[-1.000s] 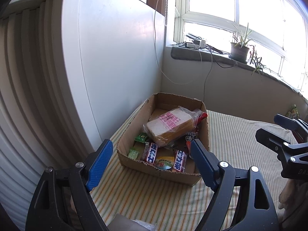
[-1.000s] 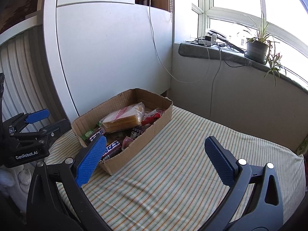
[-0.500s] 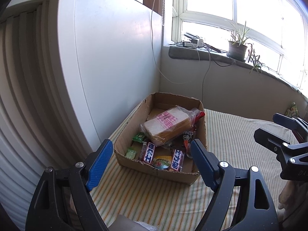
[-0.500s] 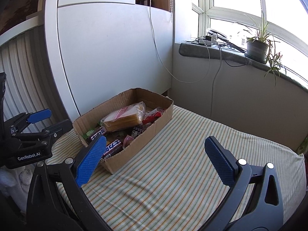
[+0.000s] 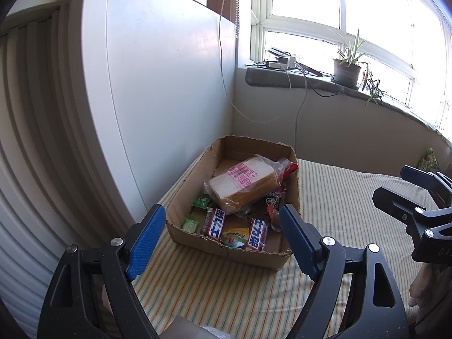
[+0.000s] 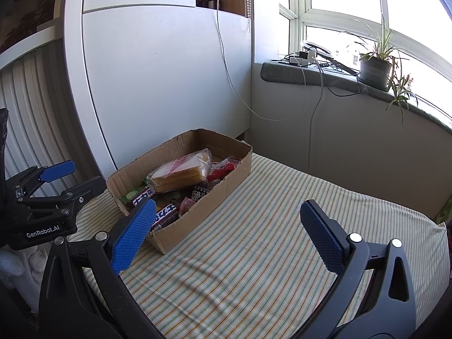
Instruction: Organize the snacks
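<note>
An open cardboard box (image 5: 186, 236) (image 6: 209, 206) sits on the striped cloth by the white panel. In it lie a bagged loaf of bread (image 5: 243, 185) (image 6: 180, 171), two dark chocolate bars with white lettering (image 5: 214, 224), green sweets (image 5: 202, 201), a red packet (image 6: 221, 169) and other snacks. My left gripper (image 5: 220, 234) is open and empty, held just short of the box's near wall. My right gripper (image 6: 226, 223) is open and empty over the cloth to the right of the box.
The striped cloth (image 6: 254, 254) covers the surface. A white panel (image 5: 169, 90) stands behind the box. A windowsill (image 6: 325, 75) holds a potted plant (image 6: 375, 67) and a charger with cables. A green packet (image 5: 428, 162) lies at the far right edge.
Both grippers have drifted slightly; the box sits a little lower and nearer in the left wrist view. Both stay open and empty.
</note>
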The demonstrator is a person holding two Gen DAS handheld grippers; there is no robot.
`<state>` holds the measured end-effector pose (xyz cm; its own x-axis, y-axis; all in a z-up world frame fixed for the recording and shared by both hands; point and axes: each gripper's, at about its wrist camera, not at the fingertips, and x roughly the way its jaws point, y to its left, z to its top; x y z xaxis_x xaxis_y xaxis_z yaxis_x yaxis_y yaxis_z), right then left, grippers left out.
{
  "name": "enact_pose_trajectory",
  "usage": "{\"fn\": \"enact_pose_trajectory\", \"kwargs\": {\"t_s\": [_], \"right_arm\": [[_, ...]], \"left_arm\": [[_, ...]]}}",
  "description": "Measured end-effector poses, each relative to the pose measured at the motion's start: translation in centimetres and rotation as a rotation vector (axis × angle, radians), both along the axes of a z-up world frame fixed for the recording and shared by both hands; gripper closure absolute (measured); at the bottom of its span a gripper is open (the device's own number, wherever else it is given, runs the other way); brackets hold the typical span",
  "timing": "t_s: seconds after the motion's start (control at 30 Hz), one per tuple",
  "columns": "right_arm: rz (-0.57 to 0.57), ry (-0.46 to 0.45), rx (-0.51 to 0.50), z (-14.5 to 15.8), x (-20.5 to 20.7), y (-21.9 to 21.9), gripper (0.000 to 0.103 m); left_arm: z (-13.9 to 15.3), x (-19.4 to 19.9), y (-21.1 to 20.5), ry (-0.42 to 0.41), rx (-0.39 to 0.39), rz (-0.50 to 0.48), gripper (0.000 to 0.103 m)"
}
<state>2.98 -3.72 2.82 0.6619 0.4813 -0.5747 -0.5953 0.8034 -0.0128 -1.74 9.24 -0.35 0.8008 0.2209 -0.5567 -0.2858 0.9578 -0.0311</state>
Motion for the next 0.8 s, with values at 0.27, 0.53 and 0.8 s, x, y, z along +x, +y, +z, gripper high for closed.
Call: {"fn": "enact_pose_trajectory", "kwargs": {"t_s": [0.27,0.53,0.8], "right_arm": [[-0.003,0.001,-0.001,-0.01,0.02,-0.09,0.0],[-0.012,0.006,0.003,-0.15,0.08,-0.25,0.0],[-0.018,0.012,0.003,-0.39,0.13,-0.41,0.0]], "left_arm": [[0.04,-0.05,-0.09,-0.001,0.005,-0.003,0.02],[-0.06,0.04,-0.02,0.002,0.004,-0.001,0.02],[-0.05,-0.01,-0.16,-0.005,0.014,-0.005,0.02]]}}
